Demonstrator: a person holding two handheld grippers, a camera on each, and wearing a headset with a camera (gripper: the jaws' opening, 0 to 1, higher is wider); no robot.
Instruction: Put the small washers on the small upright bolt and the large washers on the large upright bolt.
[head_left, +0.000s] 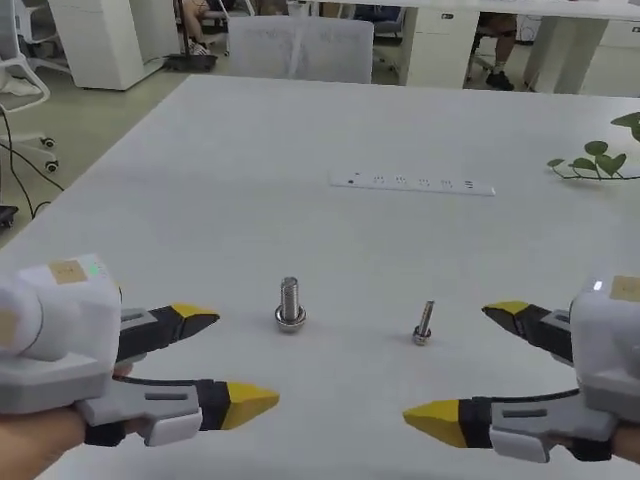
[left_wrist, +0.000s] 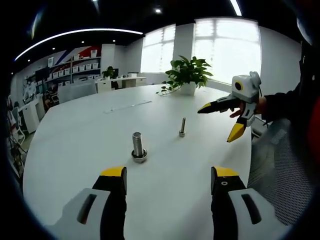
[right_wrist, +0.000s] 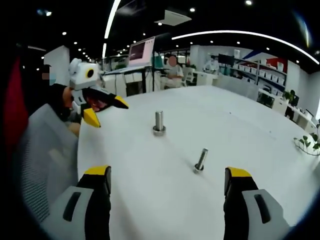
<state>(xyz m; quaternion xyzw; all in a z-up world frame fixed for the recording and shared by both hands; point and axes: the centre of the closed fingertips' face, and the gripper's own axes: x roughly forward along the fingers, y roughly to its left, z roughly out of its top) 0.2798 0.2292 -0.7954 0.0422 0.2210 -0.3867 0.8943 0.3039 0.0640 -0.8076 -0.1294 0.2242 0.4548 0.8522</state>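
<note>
Big bolt (head_left: 290, 305) stands w/ small bolt (head_left: 424, 325) at its 3 o'clock, each w/ what look like washers (head_left: 290, 320) round its foot, so prob. done, and L gripper (head_left: 245, 360) at 7, R gripper (head_left: 445, 362) at 5 hang wide open, empty.

On the table (head_left: 200, 200), the large bolt (head_left: 290, 303) stands just ahead of my left gripper (head_left: 245, 359). The small bolt (head_left: 424, 324) stands ahead of my right gripper (head_left: 447, 362). Both bolts lie between the grippers, with a power strip (head_left: 412, 183) farther beyond them and a plant (head_left: 600, 160) beyond my right gripper.
</note>
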